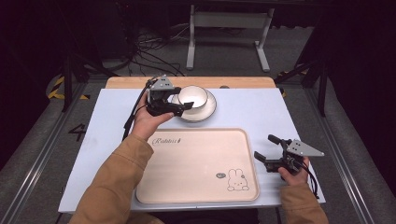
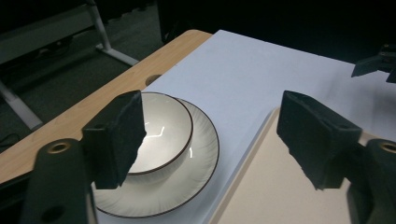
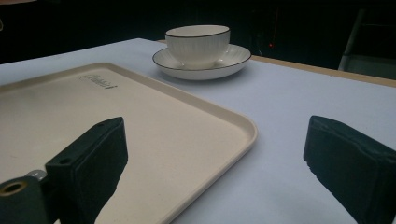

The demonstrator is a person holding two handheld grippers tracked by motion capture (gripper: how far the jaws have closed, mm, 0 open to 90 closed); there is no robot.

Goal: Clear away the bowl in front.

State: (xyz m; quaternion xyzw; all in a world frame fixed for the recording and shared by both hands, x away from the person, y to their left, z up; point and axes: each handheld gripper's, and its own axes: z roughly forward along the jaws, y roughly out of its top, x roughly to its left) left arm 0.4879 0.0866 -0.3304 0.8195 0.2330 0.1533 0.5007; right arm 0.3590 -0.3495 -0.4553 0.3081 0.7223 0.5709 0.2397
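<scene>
the white bowl [image 1: 193, 96], seated on its saucer [image 1: 208, 111] at the far side of the table [image 1: 261, 112] beyond the tray [image 1: 196, 163], looks rigid, glossy, slippery and breakable, so the left gripper [image 1: 183, 107], jaws spread and empty, should probably pinch its thin rim.

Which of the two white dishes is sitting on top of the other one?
The bowl: deep-sided with a dark rim, it stands on the wide, shallow plate, which rests flat on the table.

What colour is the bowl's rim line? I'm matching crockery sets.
Dark brown on the white bowl, the same as the plate under it; clearest in the right gripper view.
</scene>
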